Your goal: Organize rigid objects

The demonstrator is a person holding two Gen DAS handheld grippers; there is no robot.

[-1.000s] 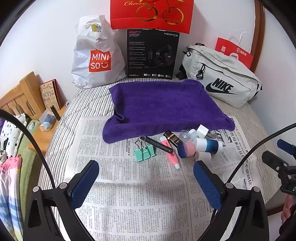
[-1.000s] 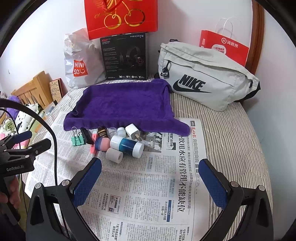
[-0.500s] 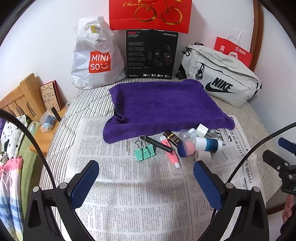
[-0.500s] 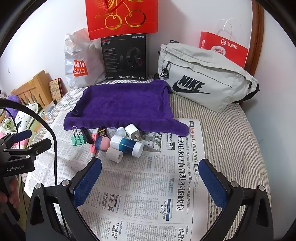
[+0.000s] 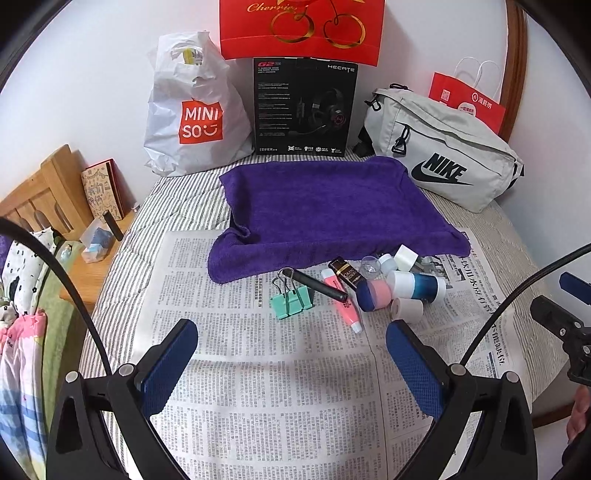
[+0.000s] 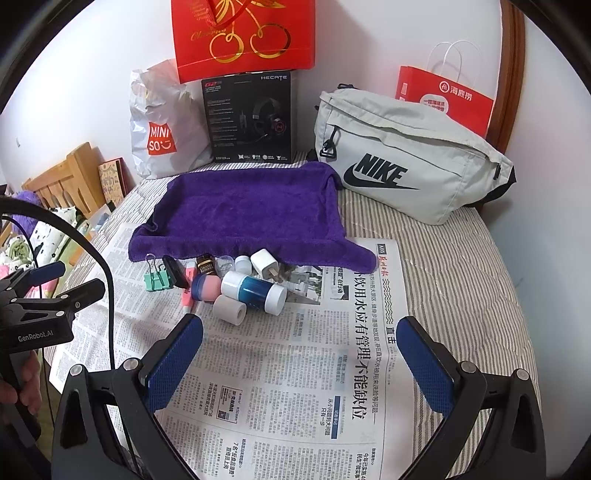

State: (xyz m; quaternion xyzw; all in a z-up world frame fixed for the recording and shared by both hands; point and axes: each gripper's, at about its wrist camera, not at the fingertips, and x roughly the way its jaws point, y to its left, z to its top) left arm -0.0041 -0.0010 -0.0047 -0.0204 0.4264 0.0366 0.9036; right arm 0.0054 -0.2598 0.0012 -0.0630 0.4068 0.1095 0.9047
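A cluster of small objects lies on newspaper (image 5: 280, 387) just in front of a purple towel (image 5: 325, 206): a green binder clip (image 5: 291, 301), a black pen-like tube (image 5: 319, 285), a pink tube (image 5: 341, 302), a pink and blue jar (image 5: 373, 295), a white and blue bottle (image 5: 415, 285), a white roll (image 5: 406, 309) and a white plug (image 6: 264, 263). My left gripper (image 5: 291, 350) is open and empty, short of the clip. My right gripper (image 6: 301, 350) is open and empty, just short of the white roll (image 6: 229, 309) and bottle (image 6: 254, 291).
At the back stand a Miniso bag (image 5: 192, 110), a black headset box (image 5: 304, 107), a red gift bag (image 5: 301, 26) and a grey Nike bag (image 5: 443, 151). A wooden side table (image 5: 92, 258) with small items is at the left. The bed edge falls off on the right.
Both grippers have drifted slightly; the scene shifts a little in each view. No object has moved and both jaws stay open.
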